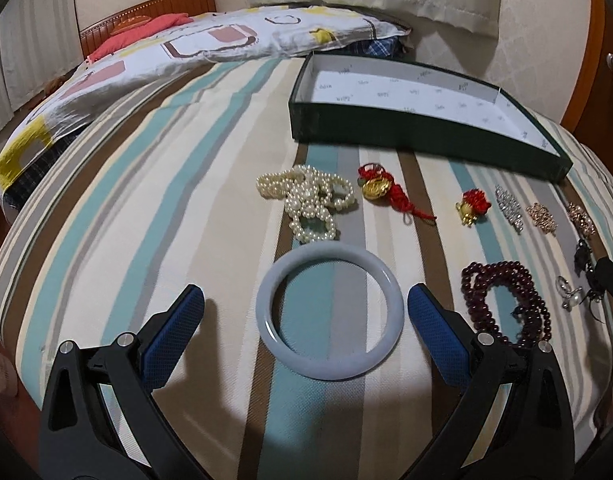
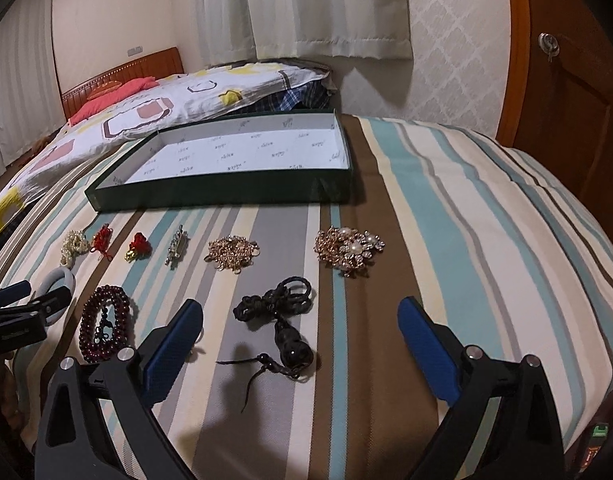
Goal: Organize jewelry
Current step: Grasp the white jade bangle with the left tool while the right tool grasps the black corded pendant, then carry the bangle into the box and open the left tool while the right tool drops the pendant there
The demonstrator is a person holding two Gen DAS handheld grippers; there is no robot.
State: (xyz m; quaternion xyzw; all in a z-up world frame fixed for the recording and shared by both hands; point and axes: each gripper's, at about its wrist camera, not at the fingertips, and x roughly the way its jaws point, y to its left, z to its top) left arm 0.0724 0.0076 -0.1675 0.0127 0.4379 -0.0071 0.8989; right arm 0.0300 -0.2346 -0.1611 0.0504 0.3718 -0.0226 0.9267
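Box (image 2: 210, 196) at the back of the bed (image 2: 466, 208), brooches (image 2: 348, 249) in a row before it, bangle (image 1: 330, 314) nearest, pearls (image 1: 308, 200) behind it, beads (image 1: 506, 304) to its right

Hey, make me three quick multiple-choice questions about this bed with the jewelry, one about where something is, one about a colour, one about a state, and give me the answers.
1. Where does the pale bangle lie?
A. inside the box
B. on the striped bedspread between the left hand-held gripper's fingers
C. on the pillow

2. What colour is the outside of the box?
A. dark green
B. red
C. white

3. What state is the right hand-held gripper in?
A. shut on the black cord pendant
B. shut on nothing
C. open

Answers: 1 B, the bangle sits between the blue pads of the left hand-held gripper. 2 A, its outer walls are dark green. 3 C, its fingers stand wide apart around the black cord pendant.
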